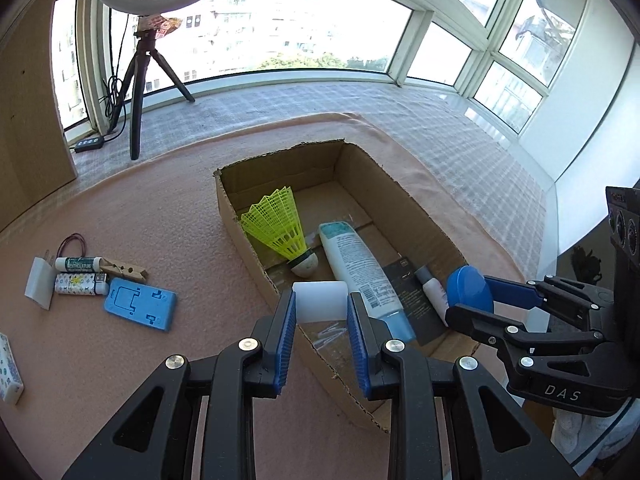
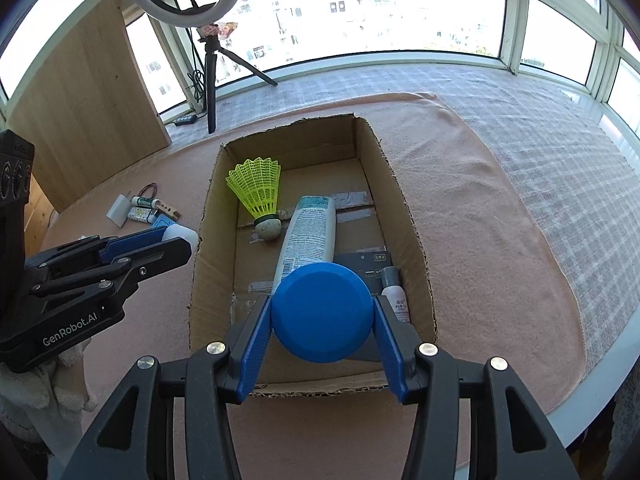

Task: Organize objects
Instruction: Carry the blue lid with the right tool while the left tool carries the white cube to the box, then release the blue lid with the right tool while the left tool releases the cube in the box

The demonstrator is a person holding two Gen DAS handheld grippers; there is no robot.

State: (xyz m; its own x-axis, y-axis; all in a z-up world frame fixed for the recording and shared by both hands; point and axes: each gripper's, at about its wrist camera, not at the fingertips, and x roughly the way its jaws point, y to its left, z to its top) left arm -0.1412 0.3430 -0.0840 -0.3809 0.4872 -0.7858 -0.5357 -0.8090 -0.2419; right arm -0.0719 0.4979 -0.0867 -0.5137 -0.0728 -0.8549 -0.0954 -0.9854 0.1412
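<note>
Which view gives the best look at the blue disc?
The right wrist view: the blue disc faces the camera, round and whole, clamped in the right hand-held gripper over the box. The left wrist view shows only part of it, from the side at the frame's right.

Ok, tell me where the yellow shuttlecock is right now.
The yellow shuttlecock lies inside the cardboard box, in its far-left part, cork end beside the white tube.
</note>
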